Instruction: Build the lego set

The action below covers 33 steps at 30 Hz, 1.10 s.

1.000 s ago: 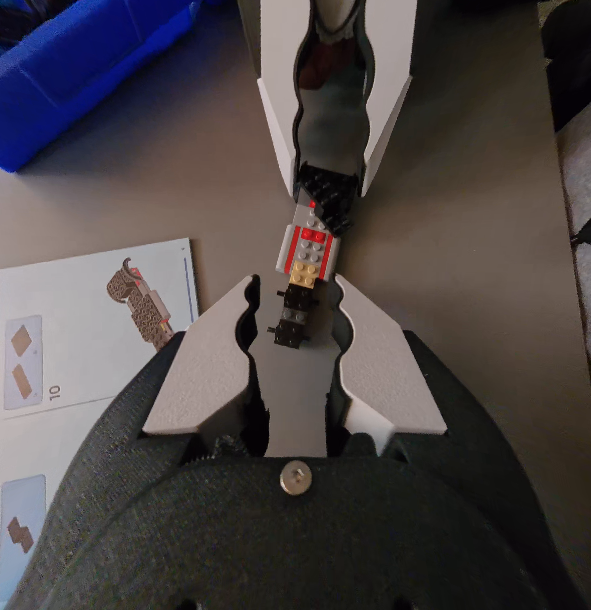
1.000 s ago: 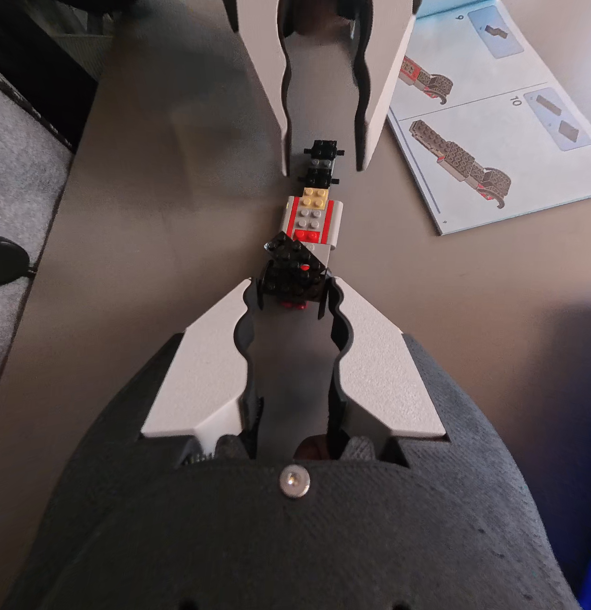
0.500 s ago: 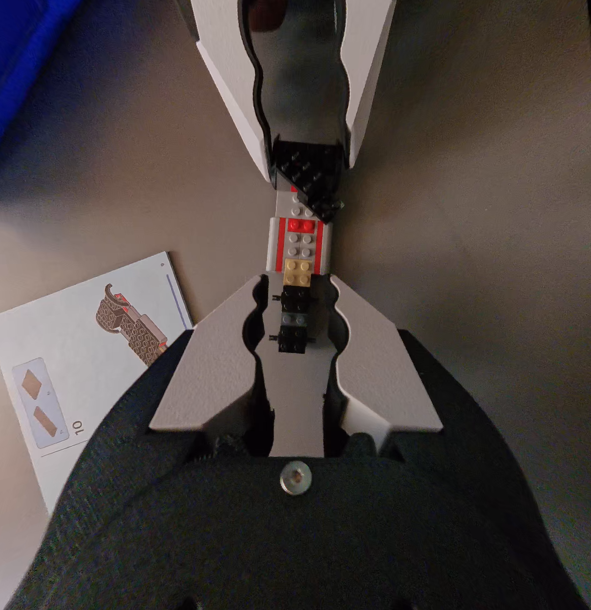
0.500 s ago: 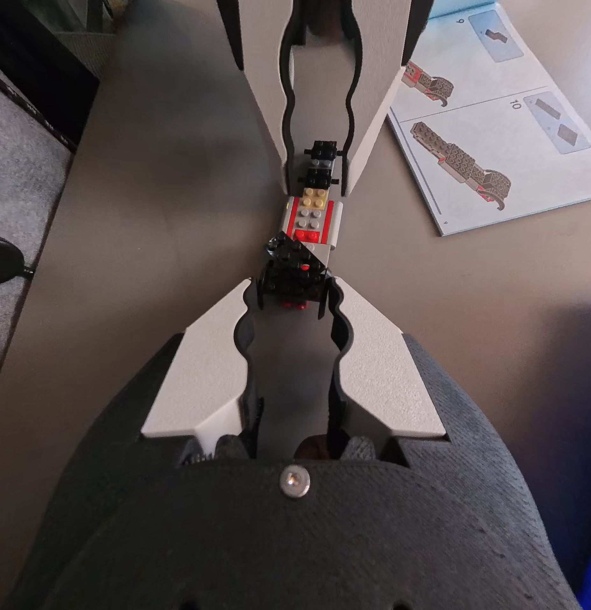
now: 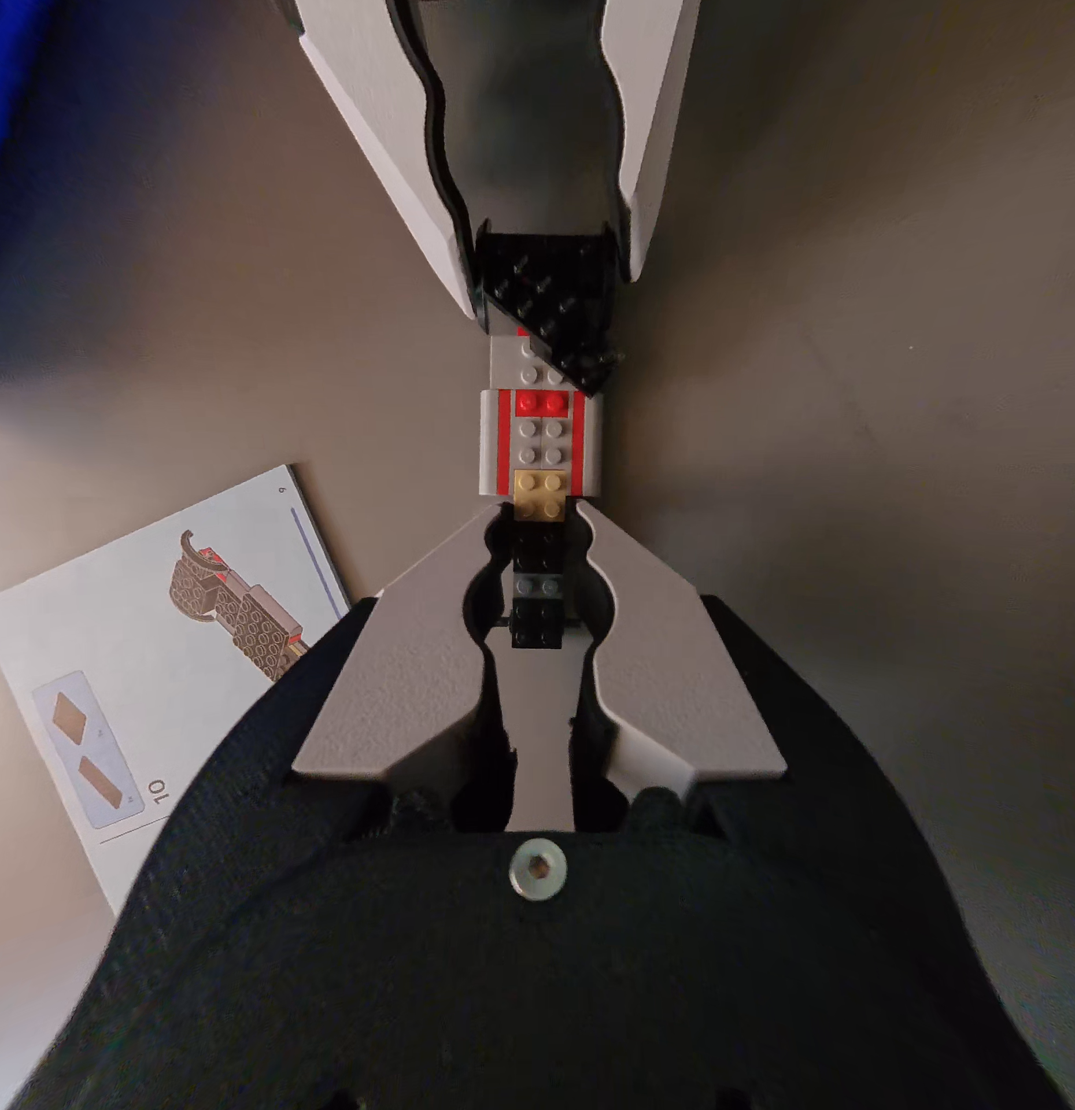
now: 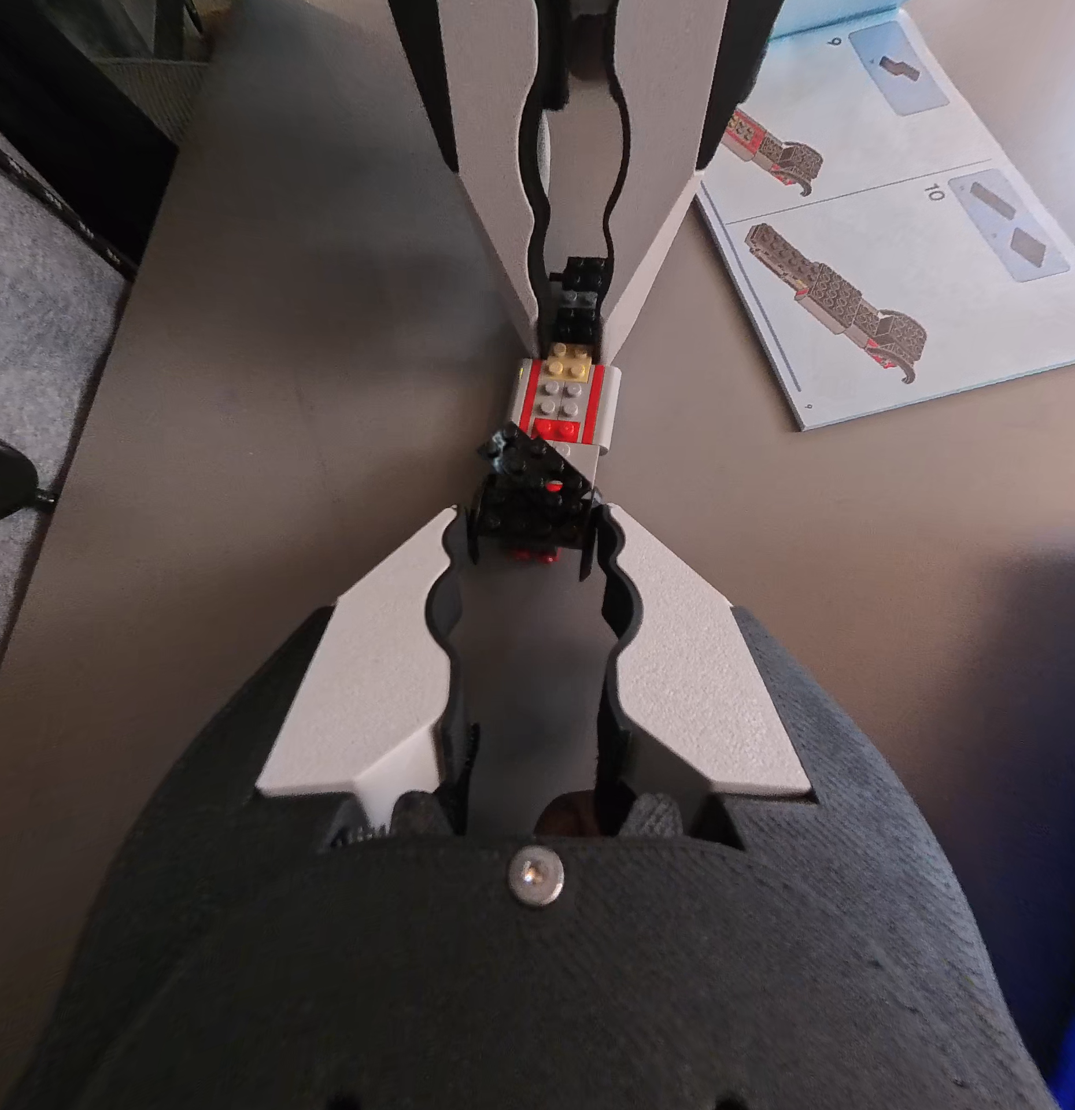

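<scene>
The lego model [image 5: 541, 444] is a narrow strip with a grey and red middle, a tan brick, a black tail and a black wedge-plate front. It lies between my two grippers, which face each other over the grey table [image 5: 823, 480]. My left gripper [image 5: 538, 510] is shut on the black tail [image 5: 538, 591]. My right gripper [image 5: 550, 294] is shut on the black wedge front. In the right wrist view my right gripper [image 6: 532, 516] clamps the black front of the model [image 6: 562, 399], and my left gripper [image 6: 574, 336] grips the tail at the far end.
An open instruction booklet [image 5: 162, 630] lies on the table left of my left gripper; it also shows in the right wrist view [image 6: 883, 240]. A blue bin [image 5: 6, 120] is at the far left. The table edge and a grey surface [image 6: 36, 360] lie left of my right gripper. Left tips to right tips: about 6 cm.
My left gripper has slid forward along the black tail and its fingers have closed onto it. My right gripper has kept its hold on the black front.
</scene>
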Motion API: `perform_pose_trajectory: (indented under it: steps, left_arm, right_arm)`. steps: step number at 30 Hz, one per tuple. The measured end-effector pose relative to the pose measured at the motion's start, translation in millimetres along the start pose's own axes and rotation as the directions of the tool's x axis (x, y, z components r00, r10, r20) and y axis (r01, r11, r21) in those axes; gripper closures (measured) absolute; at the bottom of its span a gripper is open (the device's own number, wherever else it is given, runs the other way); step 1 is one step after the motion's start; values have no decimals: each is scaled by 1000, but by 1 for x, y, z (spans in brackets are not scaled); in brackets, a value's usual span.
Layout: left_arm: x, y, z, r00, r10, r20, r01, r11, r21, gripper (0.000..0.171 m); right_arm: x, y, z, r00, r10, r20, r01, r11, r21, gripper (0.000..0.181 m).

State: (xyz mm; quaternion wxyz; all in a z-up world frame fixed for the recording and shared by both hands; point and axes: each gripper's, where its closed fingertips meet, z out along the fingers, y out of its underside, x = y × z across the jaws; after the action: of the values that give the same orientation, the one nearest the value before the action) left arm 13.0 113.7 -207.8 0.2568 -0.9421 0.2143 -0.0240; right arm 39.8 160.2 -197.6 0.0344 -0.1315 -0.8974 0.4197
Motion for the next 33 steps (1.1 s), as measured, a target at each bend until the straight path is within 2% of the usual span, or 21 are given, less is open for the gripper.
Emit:
perform_pose_trajectory:
  steps: [5,11,16,21,26,33]
  left_arm:
    - [0,-1,-1,999,-53,-11,53,998,42,156]
    - [-4,-2,-9,994,-112,13,111,990,82,156]
    - [-5,-1,-13,988,-154,23,152,985,79,156]
    - [-4,-4,-14,986,-165,37,162,984,74,156]
    - [-3,-4,-14,988,-143,58,140,989,51,156]
    - [1,-8,-16,990,-127,61,123,991,58,156]
  right_arm:
    - [4,-2,-2,1000,17,-22,-17,1000,23,127]
    - [10,-12,-13,998,32,-59,-25,992,123,120]
    - [22,-20,-20,981,-66,-182,99,979,178,121]
    - [20,-34,-21,971,-113,-210,160,962,223,126]
    - [15,-44,-20,978,-122,-167,163,952,259,140]
    - [8,-39,-9,989,-137,-62,147,969,197,146]
